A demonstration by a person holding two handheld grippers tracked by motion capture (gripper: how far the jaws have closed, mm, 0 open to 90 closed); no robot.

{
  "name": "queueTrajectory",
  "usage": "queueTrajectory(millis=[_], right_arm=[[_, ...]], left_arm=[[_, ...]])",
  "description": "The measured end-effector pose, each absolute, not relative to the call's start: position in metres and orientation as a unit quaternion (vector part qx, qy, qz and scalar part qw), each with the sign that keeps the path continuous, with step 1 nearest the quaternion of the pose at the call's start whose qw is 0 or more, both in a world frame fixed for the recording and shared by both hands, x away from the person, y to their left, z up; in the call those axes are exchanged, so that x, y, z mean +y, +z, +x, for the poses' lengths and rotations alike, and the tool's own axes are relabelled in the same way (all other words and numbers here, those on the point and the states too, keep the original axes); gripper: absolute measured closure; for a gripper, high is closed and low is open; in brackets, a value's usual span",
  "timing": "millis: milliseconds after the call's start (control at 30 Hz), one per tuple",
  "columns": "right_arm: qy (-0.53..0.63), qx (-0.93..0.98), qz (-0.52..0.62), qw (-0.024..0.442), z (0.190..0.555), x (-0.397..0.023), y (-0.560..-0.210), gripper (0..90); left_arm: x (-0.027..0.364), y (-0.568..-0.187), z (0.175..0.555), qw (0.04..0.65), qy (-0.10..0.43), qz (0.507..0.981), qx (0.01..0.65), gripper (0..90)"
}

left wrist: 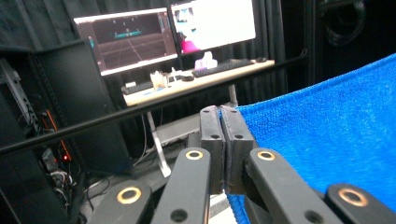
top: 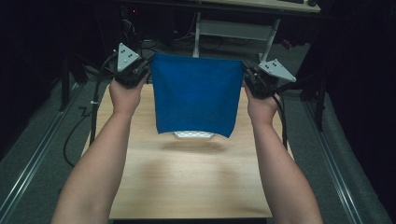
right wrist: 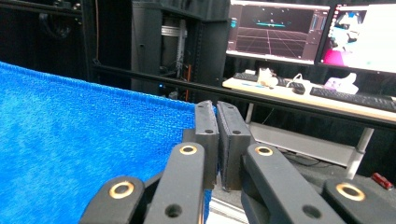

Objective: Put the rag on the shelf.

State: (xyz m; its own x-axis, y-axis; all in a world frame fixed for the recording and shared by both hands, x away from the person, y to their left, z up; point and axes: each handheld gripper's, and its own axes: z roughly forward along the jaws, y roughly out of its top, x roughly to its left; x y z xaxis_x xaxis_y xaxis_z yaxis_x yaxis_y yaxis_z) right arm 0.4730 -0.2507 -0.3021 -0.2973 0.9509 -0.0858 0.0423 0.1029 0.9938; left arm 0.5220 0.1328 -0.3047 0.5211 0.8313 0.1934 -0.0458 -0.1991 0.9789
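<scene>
A blue towel hangs stretched in the air above the far half of the wooden table. My left gripper is shut on its upper left corner, my right gripper on its upper right corner. In the left gripper view the jaws are pressed together with the blue towel running off to the right. The right gripper view has the jaws closed on the towel, which spreads to the left. The towel's lower edge hangs just above the table.
A small white patterned thing lies on the table under the towel's lower edge, partly hidden. Beyond the table stands a desk with monitors and keyboards. A dark bar runs across behind the grippers. Dark floor flanks the table.
</scene>
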Motion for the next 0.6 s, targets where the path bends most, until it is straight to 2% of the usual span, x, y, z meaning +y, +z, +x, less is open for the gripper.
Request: queueTrajectory(millis=[367,600], right_arm=[[0.493,0.627,0.421,0.433,0.496,-0.25,-0.318,88.3],[0.475,0.644,0.434,0.414,0.509,-0.248,-0.335,88.3]], left_arm=[[0.127,-0.331,0.547,0.534,0.378,0.691,0.308,89.1],[0.127,-0.36,0.556,0.51,0.359,0.712,0.323,89.1]])
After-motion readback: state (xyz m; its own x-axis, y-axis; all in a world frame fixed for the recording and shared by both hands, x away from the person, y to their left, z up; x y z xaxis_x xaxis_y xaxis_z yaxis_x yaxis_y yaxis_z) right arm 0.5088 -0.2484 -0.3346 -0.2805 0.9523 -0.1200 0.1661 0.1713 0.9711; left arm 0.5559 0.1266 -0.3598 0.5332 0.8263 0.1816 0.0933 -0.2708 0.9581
